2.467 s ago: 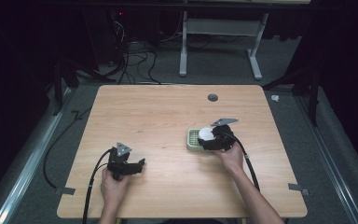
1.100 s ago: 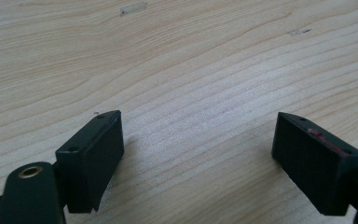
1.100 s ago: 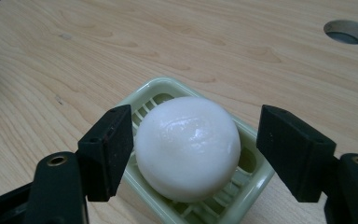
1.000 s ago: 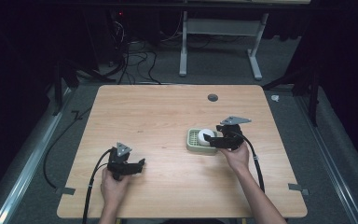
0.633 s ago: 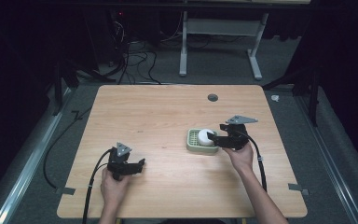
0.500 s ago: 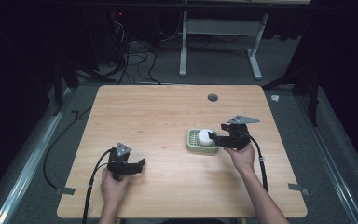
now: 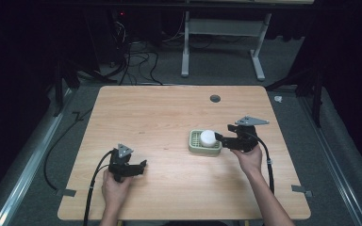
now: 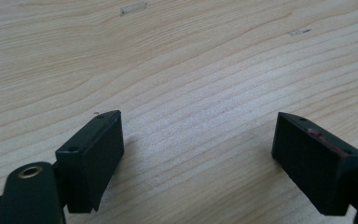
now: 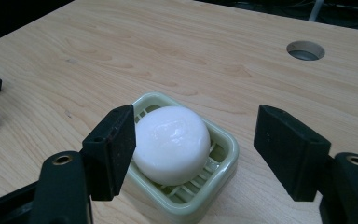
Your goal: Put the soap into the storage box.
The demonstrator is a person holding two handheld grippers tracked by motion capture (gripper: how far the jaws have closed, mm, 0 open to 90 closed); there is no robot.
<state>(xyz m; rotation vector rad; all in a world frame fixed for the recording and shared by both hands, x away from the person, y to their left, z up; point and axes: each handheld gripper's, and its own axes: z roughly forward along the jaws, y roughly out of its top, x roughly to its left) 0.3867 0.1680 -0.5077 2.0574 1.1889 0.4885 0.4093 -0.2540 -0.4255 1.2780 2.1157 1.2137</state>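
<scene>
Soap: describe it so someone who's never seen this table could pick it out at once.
On the wooden table, look right of centre, toward the person's right hand. A pale green slatted soap dish sits there, just ahead of the right gripper, whose jaws stand apart and clear of it. The soap is the round, glossy white bar lying in that dish, the only white thing on the tabletop.

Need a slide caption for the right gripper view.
White soap sits in green dish on wooden table.

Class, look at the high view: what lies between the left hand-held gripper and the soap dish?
Just bare wooden table, as the high view shows, from the left hand-held gripper to the soap dish.
</scene>
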